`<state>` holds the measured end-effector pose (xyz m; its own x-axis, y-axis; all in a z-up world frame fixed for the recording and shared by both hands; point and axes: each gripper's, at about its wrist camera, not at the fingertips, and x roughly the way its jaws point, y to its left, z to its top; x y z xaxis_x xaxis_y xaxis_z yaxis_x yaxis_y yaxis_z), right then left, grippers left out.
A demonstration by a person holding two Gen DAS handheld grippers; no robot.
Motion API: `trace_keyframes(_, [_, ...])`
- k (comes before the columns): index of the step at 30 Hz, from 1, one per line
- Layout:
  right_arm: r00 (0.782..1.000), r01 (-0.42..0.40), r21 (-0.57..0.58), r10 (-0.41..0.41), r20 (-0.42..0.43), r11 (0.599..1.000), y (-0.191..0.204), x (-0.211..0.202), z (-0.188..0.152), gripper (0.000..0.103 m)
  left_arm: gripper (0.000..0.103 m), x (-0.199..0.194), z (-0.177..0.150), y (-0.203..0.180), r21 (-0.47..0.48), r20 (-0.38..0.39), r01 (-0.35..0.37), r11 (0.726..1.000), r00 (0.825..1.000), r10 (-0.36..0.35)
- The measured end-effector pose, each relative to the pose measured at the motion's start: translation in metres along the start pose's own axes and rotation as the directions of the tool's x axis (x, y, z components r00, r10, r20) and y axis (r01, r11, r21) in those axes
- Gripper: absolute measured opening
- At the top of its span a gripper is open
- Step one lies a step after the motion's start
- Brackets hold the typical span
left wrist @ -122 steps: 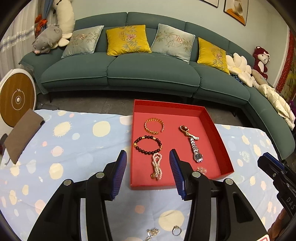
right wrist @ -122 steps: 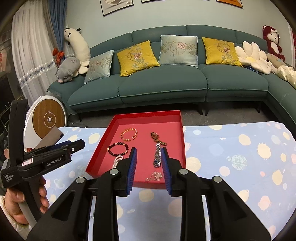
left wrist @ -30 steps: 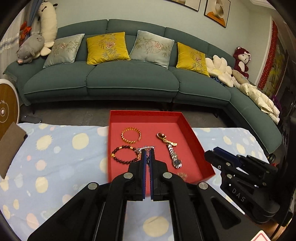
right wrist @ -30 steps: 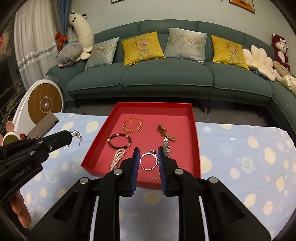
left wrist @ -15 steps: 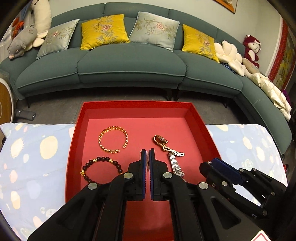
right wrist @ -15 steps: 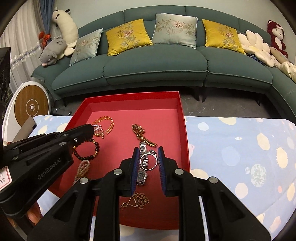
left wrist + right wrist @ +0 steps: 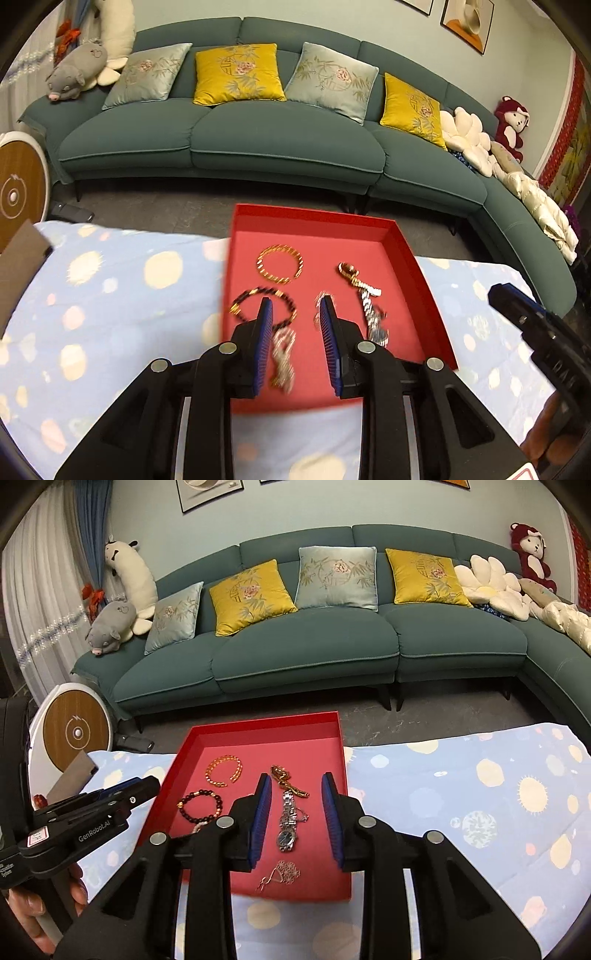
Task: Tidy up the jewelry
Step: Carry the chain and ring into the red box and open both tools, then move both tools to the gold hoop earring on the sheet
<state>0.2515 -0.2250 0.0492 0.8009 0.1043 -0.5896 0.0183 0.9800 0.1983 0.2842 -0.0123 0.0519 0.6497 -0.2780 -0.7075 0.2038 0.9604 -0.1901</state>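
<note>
A red tray [image 7: 314, 216] lies on the spotted cloth and holds a gold bangle [image 7: 279, 265], a dark bead bracelet [image 7: 255, 295], a pearl strand [image 7: 283, 356], a gold chain piece [image 7: 349, 272] and a silver watch [image 7: 375, 321]. My left gripper [image 7: 295, 308] hovers over the tray's near half. Its jaws are opening with nothing pressed between them, and a blurred silver chain [image 7: 320, 306] lies by the right finger. My right gripper [image 7: 295, 788] is also opening over the tray [image 7: 266, 722]. A ring [image 7: 302, 815] rests beside the silver watch [image 7: 288, 825] below it.
A thin chain [image 7: 280, 875] lies at the tray's near edge. A teal sofa [image 7: 306, 653] with cushions runs behind the table. A round wooden-faced device [image 7: 75, 733] and a brown pouch [image 7: 74, 775] sit at the left. A hand [image 7: 40, 919] holds the left gripper [image 7: 122, 799].
Both grippers were shut over the tray, the left on a silver chain, the right on a ring. Both have drawn back and opened, and chain and ring lie in the tray.
</note>
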Motion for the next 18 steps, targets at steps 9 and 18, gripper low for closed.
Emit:
trace_keyframes(9, [0.998,-0.047,-0.023,0.046,-0.030,0.999,0.020,-0.085,-0.063,0.028,0.051,-0.066,-0.088,0.047,-0.053,-0.066,-0.068,0.996,0.996,0.065])
trace_keyframes(18, [0.974,-0.067,-0.061,0.052,-0.222,0.996,0.042,-0.080,-0.171,0.034,0.051,-0.063,-0.168,0.040,0.012,-0.130,-0.117,0.993,0.985,0.117])
